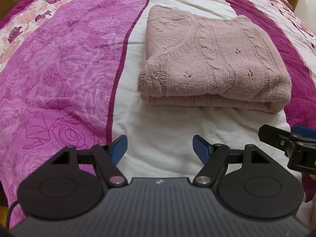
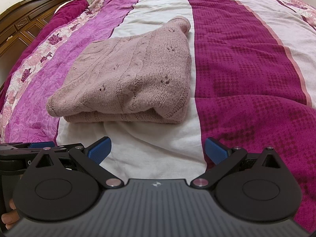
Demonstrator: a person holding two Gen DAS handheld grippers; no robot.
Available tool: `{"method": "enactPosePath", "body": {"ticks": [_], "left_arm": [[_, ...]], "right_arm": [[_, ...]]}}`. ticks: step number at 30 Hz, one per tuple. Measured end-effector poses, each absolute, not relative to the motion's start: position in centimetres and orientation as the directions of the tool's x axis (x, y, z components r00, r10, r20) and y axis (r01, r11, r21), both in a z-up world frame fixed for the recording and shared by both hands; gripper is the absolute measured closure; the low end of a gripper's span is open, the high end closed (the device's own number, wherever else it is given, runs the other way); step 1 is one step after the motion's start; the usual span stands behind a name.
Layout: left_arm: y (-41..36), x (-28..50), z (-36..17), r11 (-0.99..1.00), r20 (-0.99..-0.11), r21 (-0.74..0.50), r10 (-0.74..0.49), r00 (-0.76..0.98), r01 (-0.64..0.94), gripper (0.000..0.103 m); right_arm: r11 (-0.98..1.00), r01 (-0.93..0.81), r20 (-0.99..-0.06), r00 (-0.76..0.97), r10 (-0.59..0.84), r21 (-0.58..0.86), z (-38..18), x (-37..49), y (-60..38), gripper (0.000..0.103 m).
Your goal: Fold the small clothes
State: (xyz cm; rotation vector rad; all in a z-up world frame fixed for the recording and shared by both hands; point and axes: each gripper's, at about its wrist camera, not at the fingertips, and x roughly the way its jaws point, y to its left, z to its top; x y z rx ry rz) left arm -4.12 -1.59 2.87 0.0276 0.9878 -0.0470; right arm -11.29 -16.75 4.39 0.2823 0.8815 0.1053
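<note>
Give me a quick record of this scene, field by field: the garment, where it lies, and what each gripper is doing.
garment: pink knitted sweater, folded into a compact stack
surface: bedspread, sweater mostly on its white stripe
left gripper: open, empty, short of the sweater's near edge
right gripper: open, empty, also short of the sweater
contact: neither gripper touches the sweater
fold status: looks finished

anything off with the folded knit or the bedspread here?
Mostly tidy. The dusty-pink knitted sweater lies folded on the white stripe of the magenta floral bedspread. One quirk: its far corner bulges out past the fold, so the stack isn't square. Left gripper and right gripper are open, clear of it.
</note>
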Motion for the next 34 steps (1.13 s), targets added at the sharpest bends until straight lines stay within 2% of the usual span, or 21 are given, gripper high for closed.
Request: {"method": "enactPosePath", "body": {"ticks": [34], "left_arm": [[-1.24, -3.99, 2.61, 0.999, -0.843, -0.009, -0.033, 0.536, 0.047, 0.029]], "right_arm": [[0.956, 0.034, -0.749, 0.629, 0.207, 0.293, 4.1, -11.48, -16.85, 0.0]]}}
